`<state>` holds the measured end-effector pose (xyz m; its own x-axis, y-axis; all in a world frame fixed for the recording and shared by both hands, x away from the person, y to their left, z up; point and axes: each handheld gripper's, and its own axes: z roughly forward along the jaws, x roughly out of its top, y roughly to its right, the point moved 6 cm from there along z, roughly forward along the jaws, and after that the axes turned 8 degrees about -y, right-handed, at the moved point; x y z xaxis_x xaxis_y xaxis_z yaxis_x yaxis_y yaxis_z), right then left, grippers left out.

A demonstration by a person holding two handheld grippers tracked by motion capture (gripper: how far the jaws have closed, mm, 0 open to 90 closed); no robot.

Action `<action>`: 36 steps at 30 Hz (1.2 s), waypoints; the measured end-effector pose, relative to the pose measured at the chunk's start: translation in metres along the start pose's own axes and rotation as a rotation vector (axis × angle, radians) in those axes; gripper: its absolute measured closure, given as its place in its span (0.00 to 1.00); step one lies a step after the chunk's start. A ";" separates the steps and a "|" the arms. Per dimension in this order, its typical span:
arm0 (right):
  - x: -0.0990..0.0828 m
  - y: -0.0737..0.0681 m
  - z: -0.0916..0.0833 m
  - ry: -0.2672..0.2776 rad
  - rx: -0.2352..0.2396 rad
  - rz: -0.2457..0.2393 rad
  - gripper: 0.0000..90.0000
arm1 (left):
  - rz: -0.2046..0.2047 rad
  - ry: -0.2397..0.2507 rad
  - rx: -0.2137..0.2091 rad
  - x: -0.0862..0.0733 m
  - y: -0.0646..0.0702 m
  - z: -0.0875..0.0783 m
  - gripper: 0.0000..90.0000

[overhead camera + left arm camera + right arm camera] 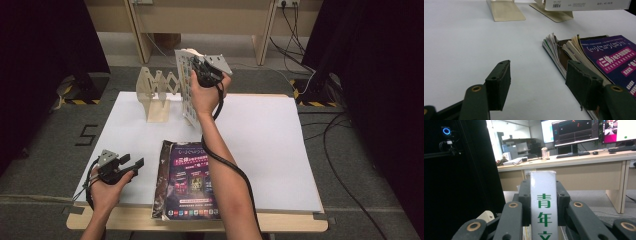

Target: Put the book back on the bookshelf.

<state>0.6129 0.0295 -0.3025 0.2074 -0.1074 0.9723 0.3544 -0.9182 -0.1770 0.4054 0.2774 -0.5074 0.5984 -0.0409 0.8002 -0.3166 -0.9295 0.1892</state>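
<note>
A white book stands upright over the far middle of the white table, just right of a wooden accordion book stand. My right gripper is shut on the book's top edge. In the right gripper view the pads clamp its white spine, which bears green characters. A stack of magazines with a purple cover lies flat at the front middle. My left gripper rests low at the front left, open, with nothing between its pads, just left of the magazines.
The stand's flat bases sit on the table ahead of the left gripper, with the held book's lower edge above them. Black curtains flank the table. Cables lie on the floor at the right. A wooden desk stands behind.
</note>
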 end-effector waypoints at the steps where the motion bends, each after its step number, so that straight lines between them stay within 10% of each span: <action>1: 0.000 0.001 0.000 -0.001 -0.001 -0.004 0.83 | 0.002 -0.001 0.000 0.000 0.000 0.000 0.40; 15: -0.013 0.004 0.000 0.017 -0.028 -0.024 0.82 | 0.004 -0.007 -0.004 -0.002 0.001 0.001 0.40; 36: -0.050 0.020 -0.045 0.004 -0.005 -0.085 0.82 | 0.010 -0.012 -0.002 -0.003 0.004 0.003 0.40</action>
<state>0.5684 -0.0009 -0.3481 0.1732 -0.0308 0.9844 0.3662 -0.9258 -0.0934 0.4041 0.2730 -0.5107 0.6039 -0.0542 0.7952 -0.3236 -0.9284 0.1825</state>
